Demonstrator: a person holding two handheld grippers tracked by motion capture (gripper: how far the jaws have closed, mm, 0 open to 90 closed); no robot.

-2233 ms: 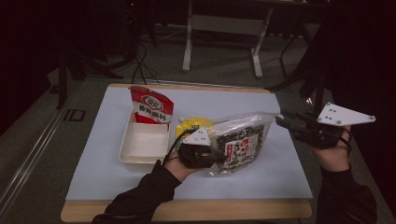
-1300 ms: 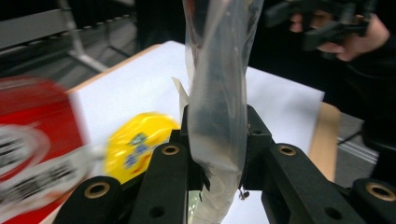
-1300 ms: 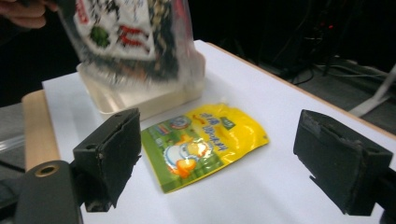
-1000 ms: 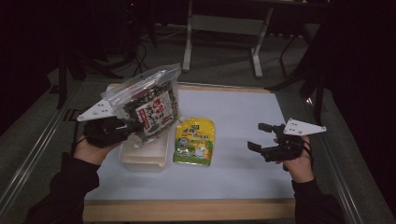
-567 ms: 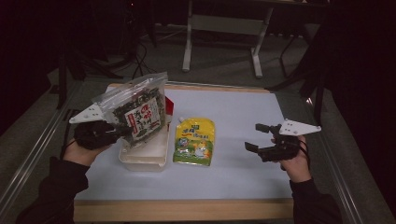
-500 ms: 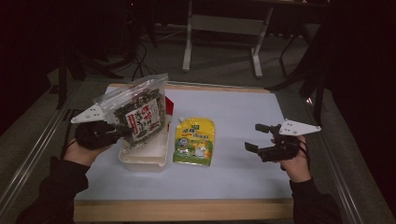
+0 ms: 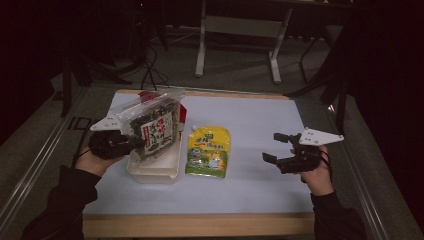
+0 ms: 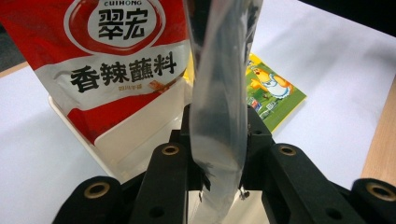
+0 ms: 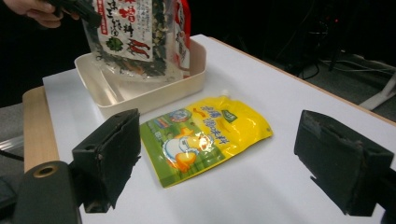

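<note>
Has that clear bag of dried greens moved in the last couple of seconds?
Yes. The clear bag lay on the mat right of the yellow pouch; now the left tool holds it upright over the white tray, left of that pouch.

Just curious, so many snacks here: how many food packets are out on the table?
3: a clear seaweed packet held over the white plastic tray, a red-and-white pouch standing in the tray, and a yellow pouch lying flat beside it. Others may be hidden.

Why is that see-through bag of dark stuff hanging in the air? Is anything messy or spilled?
Nothing is spilled. The left gripper is pinching the clear bag and holding it over the white tray, beside the red packet. The yellow pouch lies flat.
</note>
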